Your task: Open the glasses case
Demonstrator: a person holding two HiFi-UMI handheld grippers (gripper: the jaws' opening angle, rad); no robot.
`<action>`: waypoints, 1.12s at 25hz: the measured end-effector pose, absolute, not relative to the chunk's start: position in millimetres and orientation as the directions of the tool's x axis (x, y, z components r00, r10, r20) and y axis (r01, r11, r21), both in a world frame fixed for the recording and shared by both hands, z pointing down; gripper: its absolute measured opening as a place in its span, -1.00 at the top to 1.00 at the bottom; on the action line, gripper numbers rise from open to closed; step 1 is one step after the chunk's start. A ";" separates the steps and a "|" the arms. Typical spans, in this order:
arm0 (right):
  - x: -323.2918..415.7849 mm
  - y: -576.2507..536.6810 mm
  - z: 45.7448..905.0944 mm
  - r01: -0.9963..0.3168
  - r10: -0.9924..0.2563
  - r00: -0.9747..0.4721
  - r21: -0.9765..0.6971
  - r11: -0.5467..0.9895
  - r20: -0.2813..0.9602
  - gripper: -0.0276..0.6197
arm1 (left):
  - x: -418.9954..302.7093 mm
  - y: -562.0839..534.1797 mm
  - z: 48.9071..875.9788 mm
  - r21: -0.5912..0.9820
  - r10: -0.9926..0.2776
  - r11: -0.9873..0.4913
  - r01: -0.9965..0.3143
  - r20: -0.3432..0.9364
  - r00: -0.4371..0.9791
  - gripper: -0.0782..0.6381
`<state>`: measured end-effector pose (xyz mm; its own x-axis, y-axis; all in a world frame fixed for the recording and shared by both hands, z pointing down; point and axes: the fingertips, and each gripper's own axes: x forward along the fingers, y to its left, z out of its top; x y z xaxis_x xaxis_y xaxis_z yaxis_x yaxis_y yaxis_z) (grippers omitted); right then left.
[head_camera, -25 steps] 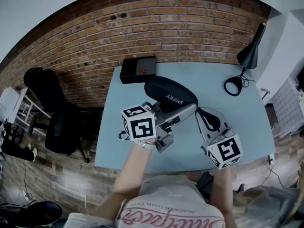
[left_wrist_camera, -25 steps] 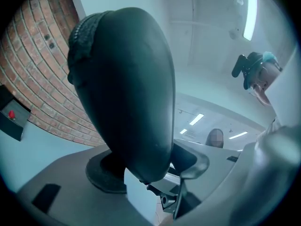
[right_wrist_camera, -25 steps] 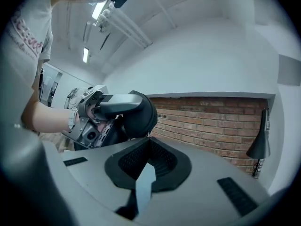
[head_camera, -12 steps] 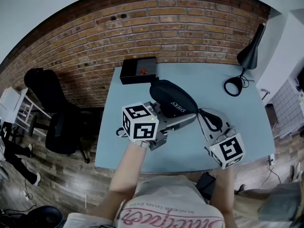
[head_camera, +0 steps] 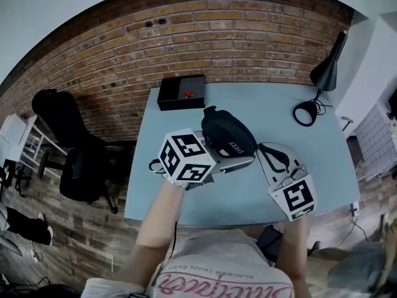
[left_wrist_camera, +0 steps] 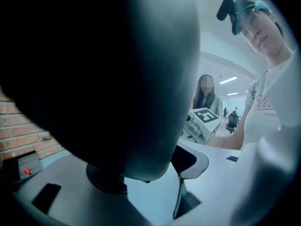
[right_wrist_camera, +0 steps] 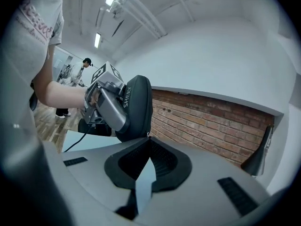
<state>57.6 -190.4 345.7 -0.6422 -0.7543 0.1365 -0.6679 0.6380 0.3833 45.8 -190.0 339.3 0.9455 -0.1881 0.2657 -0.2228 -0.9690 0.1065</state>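
Observation:
The black glasses case (head_camera: 228, 135), printed with white letters, hangs above the blue-grey table (head_camera: 316, 151). My left gripper (head_camera: 240, 154) is shut on it: one grey finger (head_camera: 239, 162) lies along its near side, the other is hidden behind it. In the left gripper view the case (left_wrist_camera: 103, 79) fills most of the picture. My right gripper (head_camera: 260, 148) is shut, its tips at the case's right end. In the right gripper view those tips (right_wrist_camera: 148, 140) meet on a small silver zipper pull (right_wrist_camera: 148, 135) at the lower edge of the case (right_wrist_camera: 138, 105), with the left gripper's finger (right_wrist_camera: 112, 108) pressed on its side.
A black box with a red button (head_camera: 180, 90) sits at the table's far left corner. A black desk lamp (head_camera: 327, 67) and its ring base (head_camera: 305, 112) stand at the far right. An office chair (head_camera: 80, 163) is left of the table, before a brick wall.
My left gripper has rolled and sunk a little, turning the case from lying long across the view to more end-on. The right gripper has stayed put, shut at the case's edge.

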 end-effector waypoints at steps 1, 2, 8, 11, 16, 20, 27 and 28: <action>58.2 -190.0 346.8 -0.663 -0.758 -0.635 0.399 0.633 0.148 0.86 | 47.0 -189.5 342.3 0.087 -0.186 -0.972 -0.220 0.293 0.938 0.00; 59.0 -189.8 347.5 -0.660 -0.761 -0.629 0.409 0.630 0.157 0.86 | 48.4 -189.1 345.3 0.071 -0.184 -0.974 -0.217 0.317 0.930 0.00; 61.1 -190.5 347.8 -0.649 -0.766 -0.620 0.438 0.621 0.167 0.86 | 52.7 -188.7 360.0 0.021 -0.167 -0.981 -0.194 0.423 0.891 0.00; 60.9 -190.5 348.0 -0.651 -0.767 -0.617 0.436 0.622 0.174 0.86 | 53.3 -188.5 369.9 -0.010 -0.164 -0.983 -0.182 0.484 0.859 0.00; 60.3 -190.2 343.4 -0.646 -0.769 -0.620 0.454 0.613 0.156 0.86 | 53.7 -187.9 384.3 -0.049 -0.161 -0.986 -0.162 0.566 0.809 0.00; 61.4 -189.6 338.7 -0.646 -0.772 -0.618 0.462 0.607 0.149 0.86 | 54.5 -186.8 395.4 -0.078 -0.162 -0.986 -0.146 0.624 0.765 0.00; 62.2 -184.5 330.0 -0.648 -0.774 -0.621 0.472 0.597 0.125 0.86 | 52.9 -183.0 414.1 -0.116 -0.165 -0.986 -0.118 0.708 0.687 0.00; 62.4 -184.3 328.4 -0.648 -0.775 -0.621 0.477 0.594 0.121 0.86 | 52.7 -183.0 417.5 -0.123 -0.167 -0.986 -0.114 0.721 0.673 0.00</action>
